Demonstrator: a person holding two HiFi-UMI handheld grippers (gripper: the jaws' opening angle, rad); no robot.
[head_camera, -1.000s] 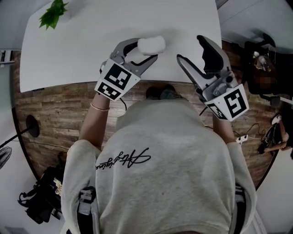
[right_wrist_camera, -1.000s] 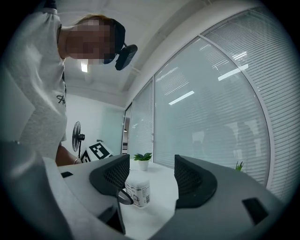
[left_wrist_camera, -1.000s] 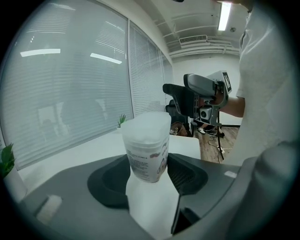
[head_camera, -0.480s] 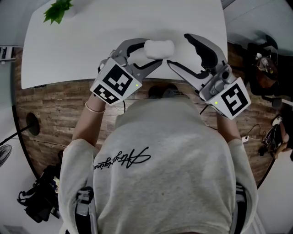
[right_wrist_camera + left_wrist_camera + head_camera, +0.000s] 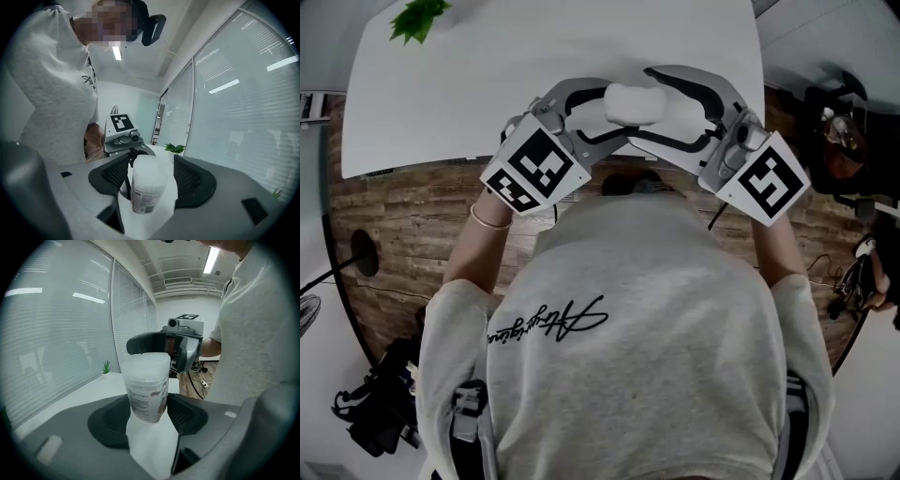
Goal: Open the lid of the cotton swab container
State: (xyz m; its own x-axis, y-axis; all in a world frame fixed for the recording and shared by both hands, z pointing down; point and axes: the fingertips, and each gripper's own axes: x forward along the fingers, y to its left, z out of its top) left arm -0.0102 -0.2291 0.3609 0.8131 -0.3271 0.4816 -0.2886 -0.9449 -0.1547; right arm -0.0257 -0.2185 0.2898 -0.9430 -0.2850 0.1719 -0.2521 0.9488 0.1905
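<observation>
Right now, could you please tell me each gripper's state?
Left gripper: shut on the cotton swab container.
Right gripper: open, jaws just opened wider, container between them, ungripped.

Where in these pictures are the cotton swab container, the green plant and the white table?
cotton swab container (image 5: 146, 401): left gripper view, on its printed label.
green plant (image 5: 416, 19): head view, on its leaves.
white table (image 5: 534, 47): head view, on its bare top.

Even indoor light; strong fisheye distortion.
Sources: ceiling strip light (image 5: 212, 259) and blinded windows (image 5: 234, 93); white table (image 5: 487, 84) glares; dark vignette rings both gripper views; cotton swab container (image 5: 146, 385) washed out, near foreground soft.
</observation>
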